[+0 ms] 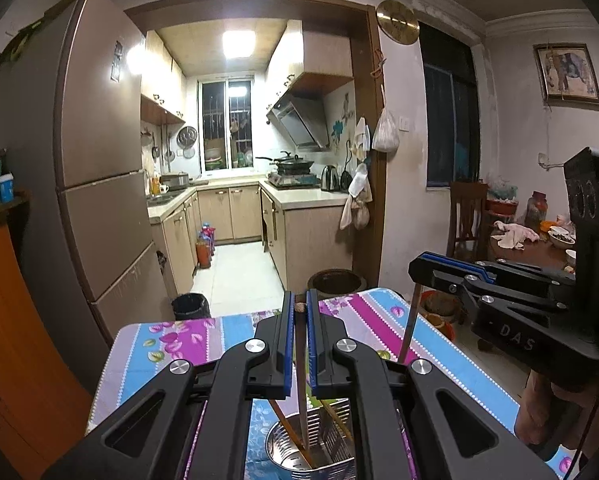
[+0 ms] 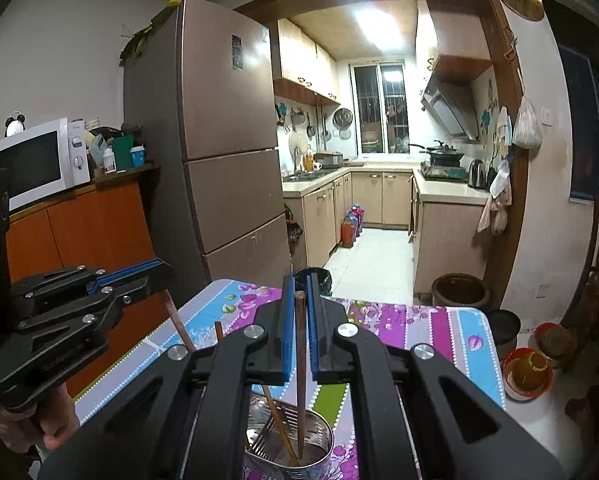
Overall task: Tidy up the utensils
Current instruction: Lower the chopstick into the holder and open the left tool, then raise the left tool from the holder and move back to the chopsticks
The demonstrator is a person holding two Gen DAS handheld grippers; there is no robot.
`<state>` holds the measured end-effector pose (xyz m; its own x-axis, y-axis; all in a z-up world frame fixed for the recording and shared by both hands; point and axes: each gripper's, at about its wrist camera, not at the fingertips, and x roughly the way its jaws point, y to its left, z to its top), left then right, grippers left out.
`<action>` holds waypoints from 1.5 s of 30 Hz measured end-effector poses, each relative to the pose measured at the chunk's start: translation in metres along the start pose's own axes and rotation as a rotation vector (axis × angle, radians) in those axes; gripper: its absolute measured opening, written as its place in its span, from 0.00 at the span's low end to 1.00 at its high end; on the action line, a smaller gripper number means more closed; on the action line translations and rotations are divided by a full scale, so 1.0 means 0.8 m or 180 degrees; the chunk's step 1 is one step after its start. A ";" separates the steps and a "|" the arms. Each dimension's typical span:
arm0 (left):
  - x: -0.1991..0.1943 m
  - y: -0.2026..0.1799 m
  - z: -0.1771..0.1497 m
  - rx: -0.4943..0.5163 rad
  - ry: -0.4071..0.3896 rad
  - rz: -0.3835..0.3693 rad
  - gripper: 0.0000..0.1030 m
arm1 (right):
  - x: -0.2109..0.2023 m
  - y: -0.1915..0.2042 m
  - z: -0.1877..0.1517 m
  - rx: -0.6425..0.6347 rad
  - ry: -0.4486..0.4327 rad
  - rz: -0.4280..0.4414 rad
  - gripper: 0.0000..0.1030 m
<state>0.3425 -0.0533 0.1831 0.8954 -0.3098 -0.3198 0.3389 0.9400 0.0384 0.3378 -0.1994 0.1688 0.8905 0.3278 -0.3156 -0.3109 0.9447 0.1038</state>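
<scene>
A chopstick point(image 1: 299, 344) is clamped by the left gripper point(image 1: 298, 312) — another chopstick point(image 2: 299, 344) by the right gripper point(image 2: 299, 300); both are held upright for lowering into the metal holder point(image 2: 291, 452).

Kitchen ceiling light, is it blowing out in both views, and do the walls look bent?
Left wrist view: ceiling light is blown white, with glare on the fridge; walls bow outward. Right wrist view: same blown light, fridge glare, dark corners.
</scene>
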 end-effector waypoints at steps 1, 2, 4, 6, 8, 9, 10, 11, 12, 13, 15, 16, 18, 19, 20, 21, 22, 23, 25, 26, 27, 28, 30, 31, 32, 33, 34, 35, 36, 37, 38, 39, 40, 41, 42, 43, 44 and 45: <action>0.006 0.000 -0.002 0.0000 0.0026 0.0000 0.07 | 0.001 -0.001 -0.002 0.0005 0.0010 0.0004 0.05; 0.009 0.001 -0.004 0.0001 0.0041 0.0001 0.07 | 0.004 -0.002 -0.004 0.0008 0.0031 0.0007 0.05; 0.015 0.002 -0.006 0.0000 0.0064 0.0004 0.07 | 0.008 -0.003 -0.008 0.0012 0.0063 0.0009 0.05; 0.021 0.004 -0.007 -0.0012 0.0084 0.0011 0.07 | 0.013 -0.005 -0.011 0.0025 0.0101 0.0020 0.05; 0.026 0.005 -0.009 -0.0030 0.0107 0.0016 0.07 | 0.019 -0.003 -0.014 0.0029 0.0145 0.0037 0.05; 0.029 0.007 -0.010 -0.0035 0.0123 0.0022 0.07 | 0.023 -0.003 -0.016 0.0026 0.0171 0.0041 0.05; 0.031 0.008 -0.011 -0.0038 0.0134 0.0031 0.07 | 0.027 -0.002 -0.019 0.0020 0.0206 0.0046 0.05; 0.034 0.010 -0.013 -0.0044 0.0145 0.0039 0.07 | 0.031 -0.002 -0.020 0.0015 0.0232 0.0042 0.05; 0.035 0.011 -0.013 -0.0047 0.0149 0.0043 0.07 | 0.033 -0.001 -0.021 0.0011 0.0242 0.0033 0.05; 0.040 0.011 -0.012 -0.0049 0.0163 0.0058 0.07 | 0.036 0.000 -0.022 0.0009 0.0255 0.0029 0.05; 0.045 0.014 -0.014 -0.0065 0.0198 0.0075 0.07 | 0.041 -0.002 -0.024 0.0015 0.0278 0.0033 0.05; 0.048 0.016 -0.015 -0.0069 0.0211 0.0092 0.07 | 0.042 -0.003 -0.025 0.0018 0.0285 0.0025 0.05; 0.051 0.018 -0.017 -0.0079 0.0220 0.0109 0.07 | 0.046 -0.004 -0.025 0.0013 0.0306 0.0013 0.08; 0.053 0.020 -0.018 -0.0088 0.0224 0.0127 0.08 | 0.047 -0.004 -0.025 0.0012 0.0306 0.0007 0.18; 0.056 0.022 -0.018 -0.0096 0.0231 0.0141 0.10 | 0.047 -0.004 -0.026 0.0021 0.0294 0.0005 0.23; 0.058 0.023 -0.018 -0.0111 0.0235 0.0147 0.12 | 0.046 -0.005 -0.026 0.0030 0.0274 -0.0007 0.29; 0.059 0.025 -0.018 -0.0121 0.0231 0.0161 0.17 | 0.046 -0.005 -0.026 0.0032 0.0264 -0.0009 0.32; 0.059 0.024 -0.019 -0.0127 0.0230 0.0167 0.22 | 0.048 -0.007 -0.026 0.0034 0.0261 -0.0014 0.35; 0.062 0.027 -0.018 -0.0144 0.0225 0.0202 0.25 | 0.049 -0.008 -0.026 0.0030 0.0243 -0.0039 0.44; 0.063 0.029 -0.018 -0.0156 0.0222 0.0210 0.27 | 0.050 -0.010 -0.026 0.0029 0.0232 -0.0050 0.45; 0.064 0.031 -0.018 -0.0169 0.0217 0.0216 0.28 | 0.051 -0.011 -0.026 0.0033 0.0230 -0.0060 0.45; 0.064 0.033 -0.018 -0.0181 0.0213 0.0230 0.30 | 0.052 -0.012 -0.026 0.0040 0.0223 -0.0063 0.45; 0.066 0.037 -0.019 -0.0194 0.0212 0.0244 0.33 | 0.053 -0.014 -0.027 0.0045 0.0211 -0.0075 0.45; 0.067 0.038 -0.019 -0.0191 0.0211 0.0260 0.33 | 0.054 -0.015 -0.028 0.0040 0.0210 -0.0080 0.45; 0.067 0.039 -0.020 -0.0191 0.0211 0.0265 0.34 | 0.053 -0.016 -0.028 0.0045 0.0204 -0.0088 0.45; 0.068 0.040 -0.021 -0.0195 0.0211 0.0273 0.34 | 0.054 -0.017 -0.027 0.0046 0.0190 -0.0091 0.45; 0.068 0.043 -0.021 -0.0198 0.0210 0.0281 0.36 | 0.053 -0.017 -0.027 0.0053 0.0175 -0.0085 0.45; 0.068 0.043 -0.022 -0.0202 0.0208 0.0289 0.38 | 0.052 -0.019 -0.027 0.0055 0.0169 -0.0083 0.45; 0.068 0.043 -0.022 -0.0203 0.0206 0.0292 0.38 | 0.052 -0.020 -0.027 0.0053 0.0162 -0.0085 0.45; 0.067 0.043 -0.023 -0.0201 0.0204 0.0291 0.39 | 0.052 -0.020 -0.026 0.0051 0.0153 -0.0088 0.46; 0.067 0.043 -0.022 -0.0198 0.0204 0.0296 0.39 | 0.051 -0.022 -0.026 0.0057 0.0139 -0.0093 0.47; 0.067 0.043 -0.022 -0.0198 0.0204 0.0297 0.39 | 0.050 -0.023 -0.026 0.0066 0.0130 -0.0096 0.48; 0.068 0.043 -0.022 -0.0191 0.0205 0.0299 0.40 | 0.049 -0.024 -0.025 0.0072 0.0127 -0.0096 0.48; 0.067 0.044 -0.023 -0.0185 0.0203 0.0304 0.40 | 0.048 -0.025 -0.025 0.0079 0.0124 -0.0102 0.48; 0.067 0.044 -0.023 -0.0186 0.0202 0.0306 0.40 | 0.048 -0.026 -0.025 0.0079 0.0126 -0.0104 0.48; 0.067 0.043 -0.022 -0.0192 0.0205 0.0305 0.40 | 0.048 -0.027 -0.026 0.0083 0.0133 -0.0106 0.48; 0.067 0.044 -0.022 -0.0194 0.0206 0.0305 0.40 | 0.048 -0.027 -0.026 0.0085 0.0136 -0.0108 0.48; 0.067 0.044 -0.023 -0.0190 0.0206 0.0309 0.40 | 0.048 -0.027 -0.026 0.0087 0.0136 -0.0112 0.48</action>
<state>0.3974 -0.0346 0.1501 0.9021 -0.2088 -0.3777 0.2320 0.9726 0.0164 0.3718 -0.2077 0.1347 0.8856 0.2942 -0.3593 -0.2699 0.9557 0.1175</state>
